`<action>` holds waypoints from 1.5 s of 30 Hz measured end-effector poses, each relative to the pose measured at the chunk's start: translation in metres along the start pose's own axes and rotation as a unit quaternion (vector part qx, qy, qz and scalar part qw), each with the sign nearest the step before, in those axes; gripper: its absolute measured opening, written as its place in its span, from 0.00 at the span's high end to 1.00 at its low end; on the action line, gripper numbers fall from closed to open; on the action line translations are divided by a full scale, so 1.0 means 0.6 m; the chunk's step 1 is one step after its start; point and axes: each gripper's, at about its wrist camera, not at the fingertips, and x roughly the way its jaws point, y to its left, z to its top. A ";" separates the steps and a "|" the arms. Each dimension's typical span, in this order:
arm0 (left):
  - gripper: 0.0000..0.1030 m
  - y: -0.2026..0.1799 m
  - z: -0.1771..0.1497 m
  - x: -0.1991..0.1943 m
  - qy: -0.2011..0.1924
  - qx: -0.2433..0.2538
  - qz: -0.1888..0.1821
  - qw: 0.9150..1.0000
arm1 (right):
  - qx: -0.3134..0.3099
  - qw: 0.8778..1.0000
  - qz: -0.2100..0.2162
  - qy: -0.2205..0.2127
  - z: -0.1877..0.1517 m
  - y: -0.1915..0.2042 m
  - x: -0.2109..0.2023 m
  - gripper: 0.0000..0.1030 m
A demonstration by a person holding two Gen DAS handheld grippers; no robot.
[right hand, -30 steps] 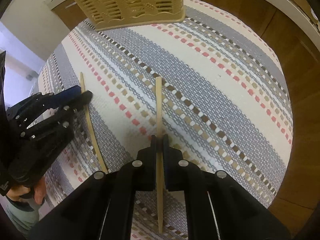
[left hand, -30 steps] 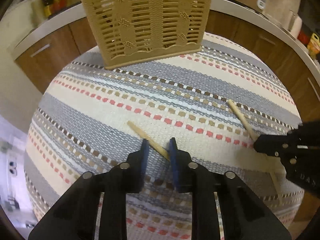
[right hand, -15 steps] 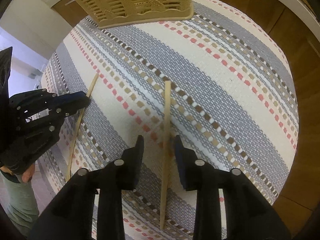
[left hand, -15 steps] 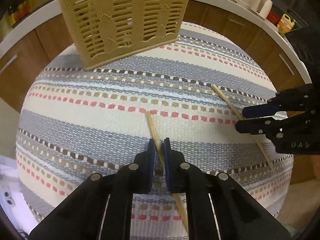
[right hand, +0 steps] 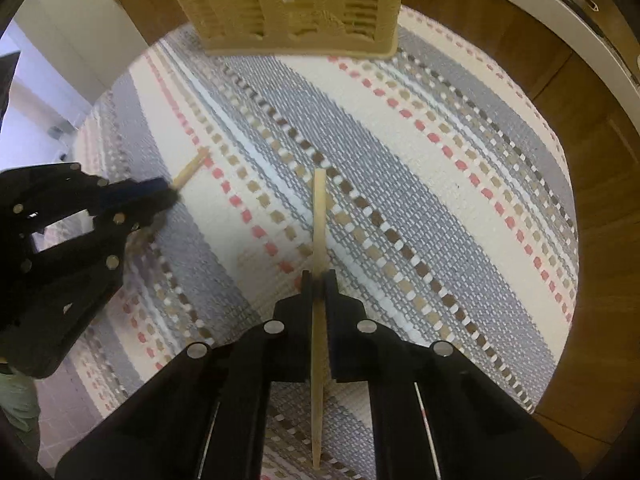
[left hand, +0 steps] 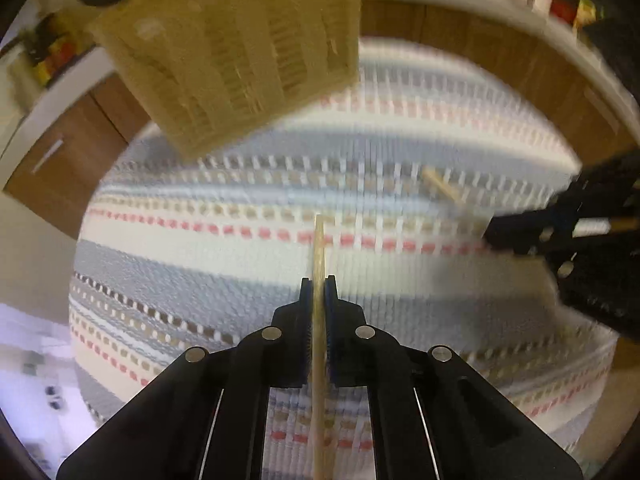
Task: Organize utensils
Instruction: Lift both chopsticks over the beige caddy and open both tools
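Pinching one chopstick (left hand: 319,264) in left tool (left hand: 319,282), another chopstick (right hand: 319,216) clamped in right tool (right hand: 319,276)

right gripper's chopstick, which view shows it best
The right wrist view. The chopstick runs sharp and nearly whole, clamped between the shut right gripper, over the striped cloth. The blurred left wrist view shows only its short far end poking from that gripper at the right edge.

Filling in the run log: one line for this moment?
left gripper: shut on chopstick | right gripper: shut on second chopstick | basket: beyond, on cloth
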 end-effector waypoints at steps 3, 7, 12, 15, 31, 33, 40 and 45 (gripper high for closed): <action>0.97 0.020 0.010 -0.061 -0.080 -0.045 -0.032 0.995 | 0.002 0.998 0.023 -0.050 0.002 -0.007 -0.049 0.96; 0.97 0.039 0.032 -0.144 -0.175 -0.077 -0.041 0.981 | 0.002 0.990 0.048 -0.131 0.019 -0.014 -0.128 0.96; 0.97 0.062 0.065 -0.220 -0.279 -0.116 -0.049 0.952 | 0.006 0.971 0.063 -0.231 0.056 -0.014 -0.205 0.96; 0.97 0.081 0.088 -0.256 -0.341 -0.137 -0.048 0.929 | 0.011 0.952 0.064 -0.299 0.077 -0.023 -0.252 0.96; 0.97 0.124 0.231 -0.260 -0.524 -0.207 -0.008 0.826 | 0.048 0.854 0.010 -0.517 0.218 -0.075 -0.284 0.96; 0.97 0.128 0.239 -0.244 -0.531 -0.206 -0.003 0.822 | 0.042 0.847 -0.005 -0.530 0.231 -0.074 -0.273 0.96; 0.96 0.142 0.255 -0.185 -0.526 -0.207 0.010 0.825 | 0.024 0.837 -0.053 -0.545 0.256 -0.067 -0.216 0.96; 0.96 0.144 0.259 -0.143 -0.510 -0.205 0.030 0.835 | 0.016 0.834 -0.063 -0.548 0.253 -0.066 -0.184 0.96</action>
